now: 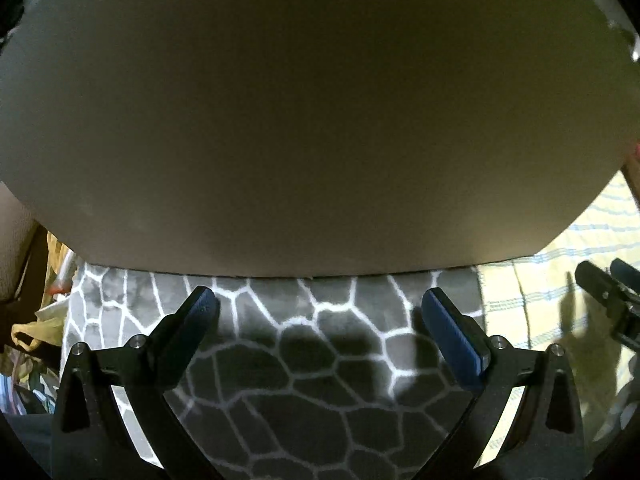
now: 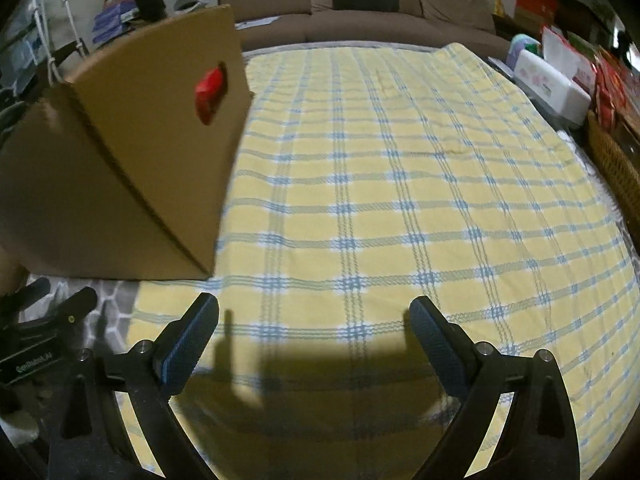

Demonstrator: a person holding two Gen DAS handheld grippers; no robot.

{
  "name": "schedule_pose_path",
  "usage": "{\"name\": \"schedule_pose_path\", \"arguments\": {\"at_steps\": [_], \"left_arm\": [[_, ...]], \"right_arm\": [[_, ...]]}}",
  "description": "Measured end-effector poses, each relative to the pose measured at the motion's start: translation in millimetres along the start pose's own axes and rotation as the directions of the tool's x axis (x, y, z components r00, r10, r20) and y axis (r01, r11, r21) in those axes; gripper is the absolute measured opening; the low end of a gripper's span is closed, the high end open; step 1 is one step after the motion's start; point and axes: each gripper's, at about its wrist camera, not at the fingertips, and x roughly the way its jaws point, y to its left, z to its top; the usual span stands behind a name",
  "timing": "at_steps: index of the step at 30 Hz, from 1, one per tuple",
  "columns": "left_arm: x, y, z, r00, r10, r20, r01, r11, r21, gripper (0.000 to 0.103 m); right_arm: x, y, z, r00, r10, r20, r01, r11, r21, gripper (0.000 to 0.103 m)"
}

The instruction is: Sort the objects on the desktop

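A brown cardboard box (image 2: 120, 160) stands at the left of the yellow checked cloth (image 2: 400, 200). Something red (image 2: 208, 90) shows through the handle hole in its side. In the left wrist view the box's wall (image 1: 312, 120) fills most of the frame, very close. My left gripper (image 1: 318, 304) is open and empty just in front of that wall, over a grey patterned mat (image 1: 312, 380). My right gripper (image 2: 314, 312) is open and empty over the near edge of the cloth, to the right of the box. The left gripper's body (image 2: 44, 332) shows at the lower left of the right wrist view.
A brown sofa (image 2: 360, 8) stands beyond the cloth. Boxes and packages (image 2: 560, 76) are stacked along the right side, and clutter (image 2: 120, 12) sits at the back left. A wicker basket (image 2: 616, 160) is at the far right.
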Motion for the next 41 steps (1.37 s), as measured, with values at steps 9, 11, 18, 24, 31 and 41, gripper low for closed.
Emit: {"name": "schedule_pose_path", "arguments": {"at_steps": [9, 11, 18, 24, 31, 41], "left_arm": [[4, -6, -6, 1.000, 0.000, 0.009, 0.000, 1.000, -0.003, 0.103], [4, -7, -8, 1.000, -0.001, 0.017, 0.001, 1.000, -0.001, 0.103], [-3, -8, -19, 0.999, -0.004, 0.045, 0.004, 1.000, 0.004, 0.103], [-4, -10, -20, 0.999, -0.005, 0.045, 0.004, 1.000, 0.004, 0.103], [-4, -7, -21, 0.999, -0.009, 0.045, 0.009, 1.000, 0.001, 0.103], [-6, -3, -26, 0.999, -0.007, 0.045, 0.007, 1.000, 0.001, 0.103]], "right_arm": [[10, -1, -5, 1.000, -0.007, -0.008, 0.007, 1.000, -0.012, 0.099], [12, 1, -7, 1.000, -0.005, -0.009, 0.005, 1.000, -0.022, 0.102], [14, 5, -11, 1.000, -0.024, 0.011, 0.024, 0.998, -0.050, 0.103], [14, 8, -13, 0.999, -0.040, 0.025, 0.041, 0.998, -0.056, 0.103], [14, 8, -14, 0.999, -0.038, 0.026, 0.039, 0.998, -0.055, 0.103], [14, 8, -14, 0.999, -0.038, 0.026, 0.040, 0.998, -0.055, 0.103]]}}
